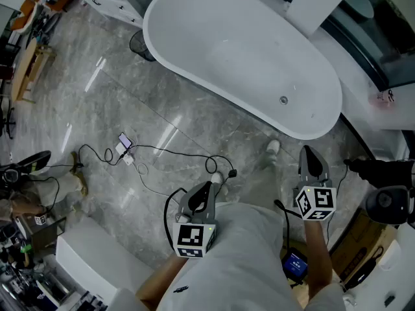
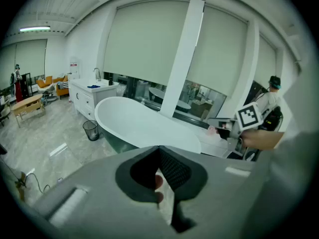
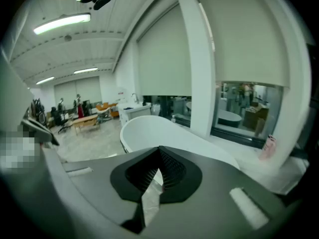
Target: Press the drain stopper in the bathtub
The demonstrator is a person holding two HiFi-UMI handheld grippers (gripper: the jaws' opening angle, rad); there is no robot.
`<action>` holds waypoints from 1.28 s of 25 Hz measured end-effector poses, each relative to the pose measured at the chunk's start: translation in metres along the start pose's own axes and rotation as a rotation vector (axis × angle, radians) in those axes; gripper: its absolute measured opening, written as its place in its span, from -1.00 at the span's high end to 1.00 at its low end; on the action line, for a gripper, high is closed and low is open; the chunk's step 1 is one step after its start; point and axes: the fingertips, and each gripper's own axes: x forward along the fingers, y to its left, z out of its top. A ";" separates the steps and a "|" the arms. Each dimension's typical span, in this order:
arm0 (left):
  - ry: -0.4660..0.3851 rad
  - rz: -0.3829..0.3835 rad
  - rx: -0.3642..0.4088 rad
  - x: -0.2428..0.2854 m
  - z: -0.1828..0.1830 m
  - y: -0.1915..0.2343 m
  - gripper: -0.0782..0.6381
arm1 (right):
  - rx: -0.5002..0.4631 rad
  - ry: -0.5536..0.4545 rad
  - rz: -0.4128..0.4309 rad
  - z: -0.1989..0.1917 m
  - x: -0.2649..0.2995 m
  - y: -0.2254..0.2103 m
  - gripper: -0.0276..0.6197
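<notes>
The white oval bathtub (image 1: 240, 50) stands on the grey marble floor ahead of me. Its small round metal drain stopper (image 1: 283, 100) sits in the tub bottom near the right end. Both grippers are held low near my body, well short of the tub. My left gripper (image 1: 216, 180) is shut and holds nothing. My right gripper (image 1: 305, 151) is also shut and holds nothing, and it points towards the tub's right end. The left gripper view shows the tub (image 2: 144, 123) beyond the shut left gripper (image 2: 159, 151). The right gripper view shows the tub (image 3: 164, 133) past the shut right gripper (image 3: 159, 151). Neither gripper view shows the stopper.
Black cables (image 1: 168, 153) and a phone (image 1: 124, 139) lie on the floor between me and the tub. A dark mesh waste bin (image 1: 140, 44) stands by the tub's left end. A white pillar (image 1: 321, 2) rises behind the tub. My shoe (image 1: 273, 148) is near the tub.
</notes>
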 end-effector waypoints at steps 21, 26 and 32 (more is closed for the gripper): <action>-0.083 -0.430 0.360 -0.108 -0.036 -0.321 0.78 | 0.299 -0.216 -0.120 -0.050 -0.352 0.036 0.94; -0.044 -0.402 0.370 -0.134 -0.090 -0.343 0.78 | 0.266 -0.244 -0.147 -0.087 -0.400 0.025 0.93; -0.031 -0.369 0.373 -0.128 -0.094 -0.349 0.78 | 0.342 -0.214 -0.167 -0.113 -0.409 0.009 0.93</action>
